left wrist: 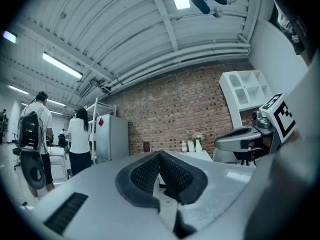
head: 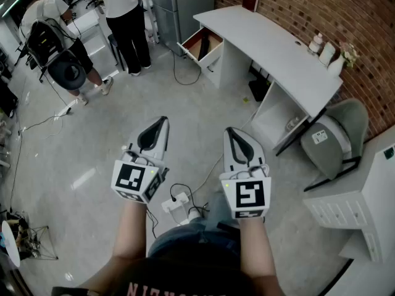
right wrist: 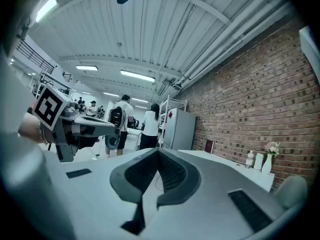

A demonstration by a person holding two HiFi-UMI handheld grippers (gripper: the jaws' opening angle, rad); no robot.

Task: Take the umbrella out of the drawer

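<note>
A white desk (head: 265, 39) stands along the brick wall. Its drawer (head: 202, 47) is pulled open at the desk's far-left end and shows a reddish-brown inside. No umbrella shows in any view. My left gripper (head: 163, 122) and right gripper (head: 229, 131) are held side by side over the bare floor, well short of the desk. Both are shut, tips touching, with nothing between them. The left gripper view shows its own dark pads (left wrist: 150, 174) meeting, and the right gripper view shows its ribbed pads (right wrist: 142, 171) closed the same way.
Two people (head: 126, 17) stand at the far left beside a grey metal cabinet (head: 182, 2). A grey chair (head: 336, 140) and a white drawer unit (head: 358, 205) stand at the right. A power strip (head: 176, 203) with cables lies by my feet. Bottles and a vase (head: 327, 54) stand on the desk.
</note>
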